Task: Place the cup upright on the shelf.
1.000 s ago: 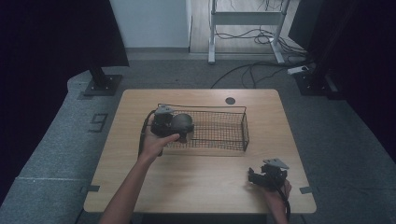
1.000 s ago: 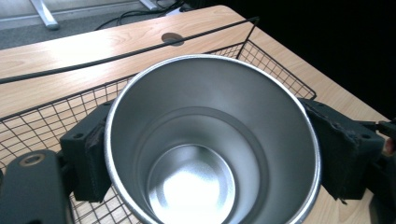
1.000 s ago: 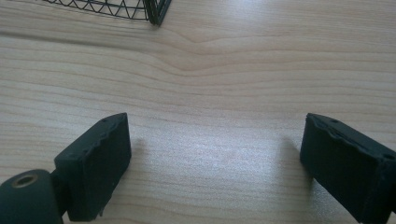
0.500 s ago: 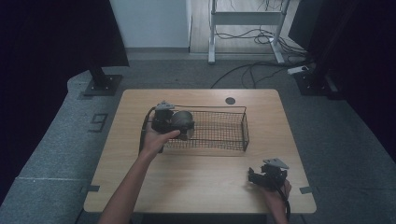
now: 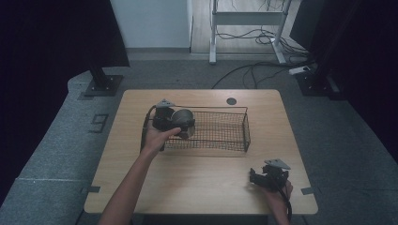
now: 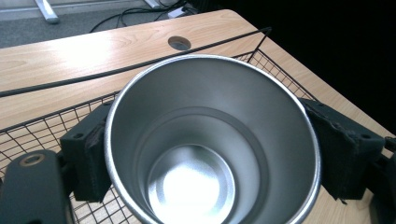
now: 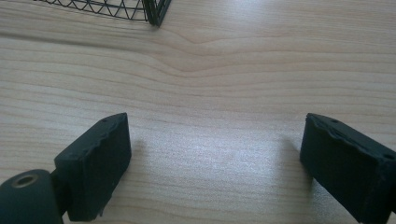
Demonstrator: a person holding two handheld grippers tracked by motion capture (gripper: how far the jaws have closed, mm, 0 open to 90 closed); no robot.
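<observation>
Table (image 5: 202, 187) bare beside basket (image 5: 220, 136) (cup (image 6: 210, 140) gripped).

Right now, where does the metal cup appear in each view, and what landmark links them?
High view: the metal cup sits left of centre, at the left end of the wire basket, held by the left gripper.
Left gripper view: the cup is central, open mouth toward the camera, pads on both sides.
Right gripper view: not in it.
Shared landmark: the wire basket.

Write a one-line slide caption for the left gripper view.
Left gripper clamps an empty steel cup by its sides above a wire basket on a wooden table.
</observation>
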